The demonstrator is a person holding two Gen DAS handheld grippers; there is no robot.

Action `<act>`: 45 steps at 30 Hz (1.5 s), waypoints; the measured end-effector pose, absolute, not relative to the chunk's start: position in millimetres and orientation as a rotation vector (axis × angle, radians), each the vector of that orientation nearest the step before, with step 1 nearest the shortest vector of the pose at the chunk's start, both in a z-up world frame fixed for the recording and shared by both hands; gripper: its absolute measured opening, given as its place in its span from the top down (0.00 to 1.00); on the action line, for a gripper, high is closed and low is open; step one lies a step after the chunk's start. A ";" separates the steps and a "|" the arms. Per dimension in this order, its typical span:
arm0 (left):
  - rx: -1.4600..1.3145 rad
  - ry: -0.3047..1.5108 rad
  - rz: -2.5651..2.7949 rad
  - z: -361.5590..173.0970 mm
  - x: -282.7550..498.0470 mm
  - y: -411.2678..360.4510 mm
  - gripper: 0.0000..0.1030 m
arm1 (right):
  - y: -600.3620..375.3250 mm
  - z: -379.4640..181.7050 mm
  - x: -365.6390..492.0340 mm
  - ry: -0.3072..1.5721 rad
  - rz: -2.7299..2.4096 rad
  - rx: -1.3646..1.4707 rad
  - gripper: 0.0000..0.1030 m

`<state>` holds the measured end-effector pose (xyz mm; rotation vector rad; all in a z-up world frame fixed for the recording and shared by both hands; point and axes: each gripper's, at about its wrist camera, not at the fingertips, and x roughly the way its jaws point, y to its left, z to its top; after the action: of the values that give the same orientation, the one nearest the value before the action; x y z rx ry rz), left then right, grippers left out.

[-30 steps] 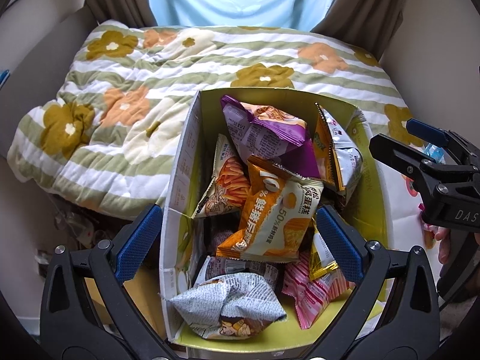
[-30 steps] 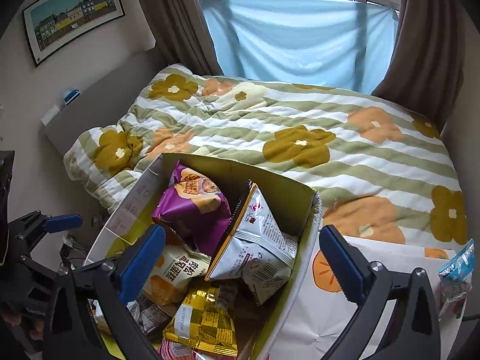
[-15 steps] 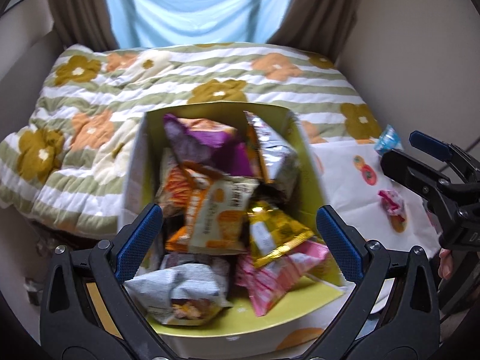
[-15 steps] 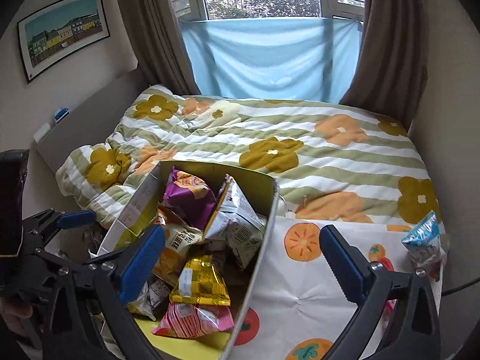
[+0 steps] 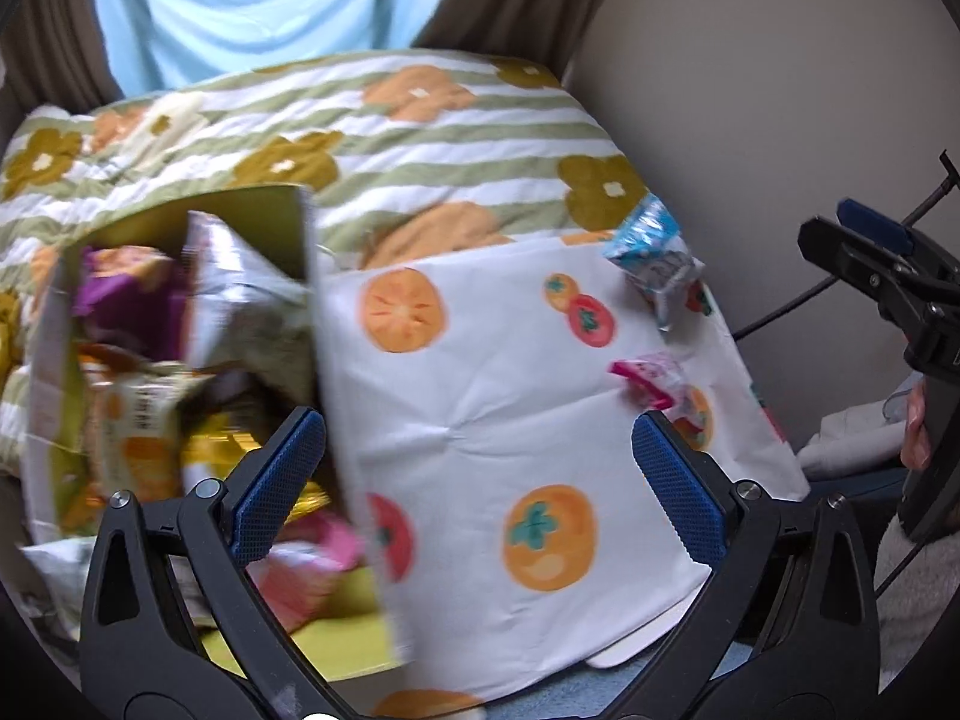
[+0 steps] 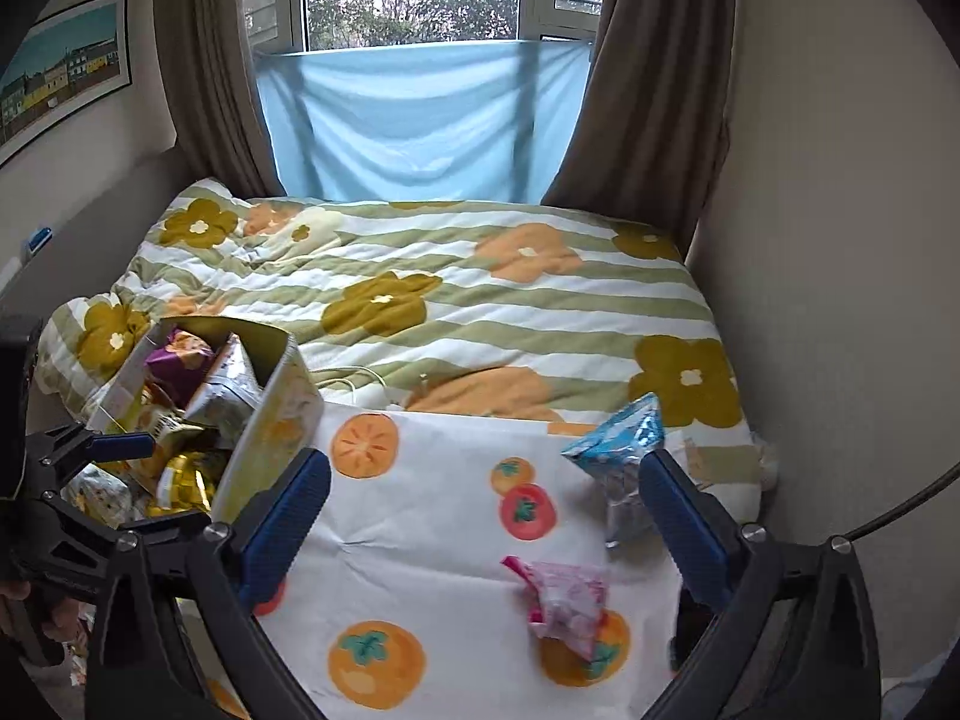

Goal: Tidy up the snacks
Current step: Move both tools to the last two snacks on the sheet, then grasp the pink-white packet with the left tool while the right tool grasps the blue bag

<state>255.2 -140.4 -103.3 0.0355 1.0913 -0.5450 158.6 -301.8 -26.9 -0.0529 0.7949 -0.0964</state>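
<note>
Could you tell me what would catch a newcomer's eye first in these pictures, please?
Probably the cardboard box at the left, crammed with bright snack bags. Next come two loose packets on the fruit-print cloth to its right: a blue packet at the far edge and a pink packet nearer. Both grippers are open and empty.

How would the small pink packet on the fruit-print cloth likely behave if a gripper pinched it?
The pink packet looks crinkled and puffy, so it would probably crumple and feel light. Its glossy film may slip between the fingers. Lying loose on the cloth, it would likely slide if pushed.
</note>
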 end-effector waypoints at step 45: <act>0.080 1.343 -0.508 -273.8 263.2 -373.7 0.55 | -462.0 -217.1 277.5 1.065 0.203 -0.196 0.10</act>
<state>263.2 -373.7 -273.8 0.0795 1.3430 -0.5077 277.5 -462.0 -217.1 -0.1958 1.0646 0.2026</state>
